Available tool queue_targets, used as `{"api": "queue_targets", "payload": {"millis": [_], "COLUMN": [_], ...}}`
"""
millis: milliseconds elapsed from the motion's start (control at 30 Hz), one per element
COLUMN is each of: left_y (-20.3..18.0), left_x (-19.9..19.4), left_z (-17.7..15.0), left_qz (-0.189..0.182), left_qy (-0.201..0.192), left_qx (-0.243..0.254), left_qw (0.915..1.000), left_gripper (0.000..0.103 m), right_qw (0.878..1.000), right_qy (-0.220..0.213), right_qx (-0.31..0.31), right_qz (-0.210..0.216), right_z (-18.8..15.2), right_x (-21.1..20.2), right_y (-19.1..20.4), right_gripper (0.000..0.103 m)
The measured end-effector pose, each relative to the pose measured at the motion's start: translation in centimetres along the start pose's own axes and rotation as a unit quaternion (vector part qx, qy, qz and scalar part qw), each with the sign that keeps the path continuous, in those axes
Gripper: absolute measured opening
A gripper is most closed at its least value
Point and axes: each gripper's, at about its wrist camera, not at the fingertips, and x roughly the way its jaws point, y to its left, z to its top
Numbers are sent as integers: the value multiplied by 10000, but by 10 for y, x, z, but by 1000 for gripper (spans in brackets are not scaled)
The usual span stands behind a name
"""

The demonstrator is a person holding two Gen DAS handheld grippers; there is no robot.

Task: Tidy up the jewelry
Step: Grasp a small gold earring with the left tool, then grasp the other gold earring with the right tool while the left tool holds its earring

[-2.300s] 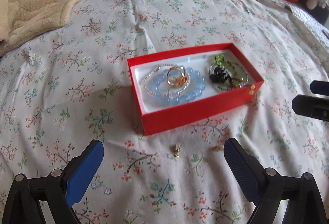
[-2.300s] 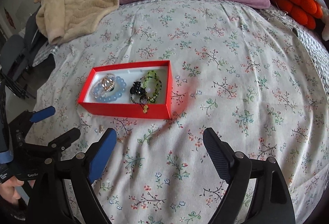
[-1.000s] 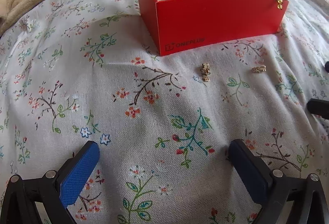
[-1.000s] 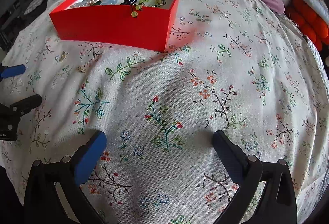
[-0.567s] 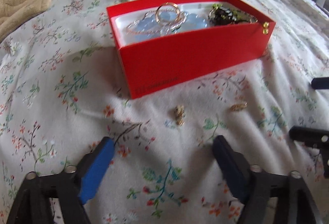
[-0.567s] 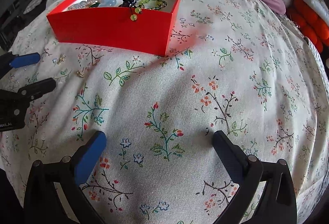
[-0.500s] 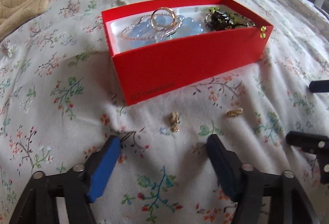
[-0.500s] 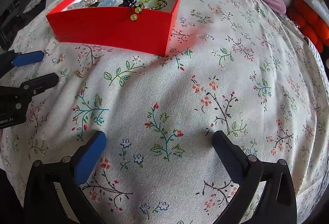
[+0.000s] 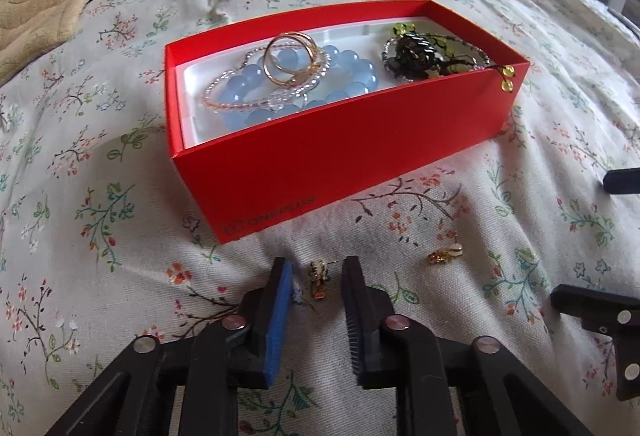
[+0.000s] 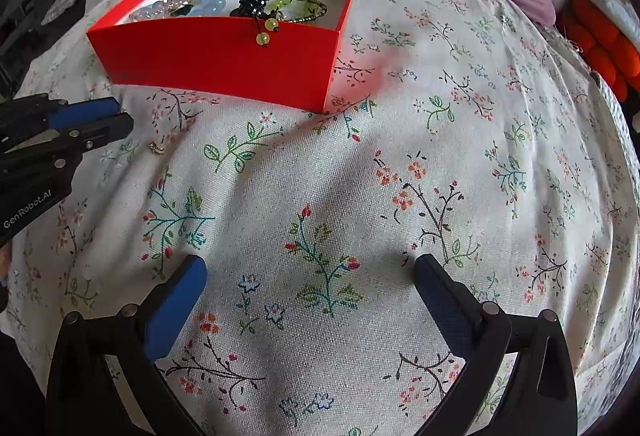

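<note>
**Box mostly packed, two earrings left on the bed**

The red box (image 9: 320,156) on the floral bedspread (image 10: 360,196) already holds a blue bead bracelet (image 9: 352,84), a gold ring (image 9: 290,56) on top of it, and a dark-and-green beaded piece (image 9: 424,56) with beads hanging over the front wall. Still out: a small gold earring (image 9: 319,278) just in front of the box, and a second earring (image 9: 444,255) beside it. The left gripper (image 9: 318,276) has just been closing; the jaws flank the first earring with narrow gaps, pads not yet pressing. The right gripper (image 10: 310,276) hangs wide apart, empty. Judged remaining: pick up both earrings and drop them in the box.
</note>
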Motion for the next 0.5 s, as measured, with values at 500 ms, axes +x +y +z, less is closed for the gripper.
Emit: {"api": "queue_targets", "payload": {"millis": [500], "left_y": [4], "left_x": [-16], "left_z": [-5], "left_qz": [8], "left_qy": [81], "left_qx": [-2], "left_qw": [10000], "left_gripper": [2], "right_qw": [9999], "right_qy": [-115], "right_qx": [-119], "right_qz": [-22], "right_z": [6], "right_x": [-9], "right_y": [21], "right_gripper": [103]}}
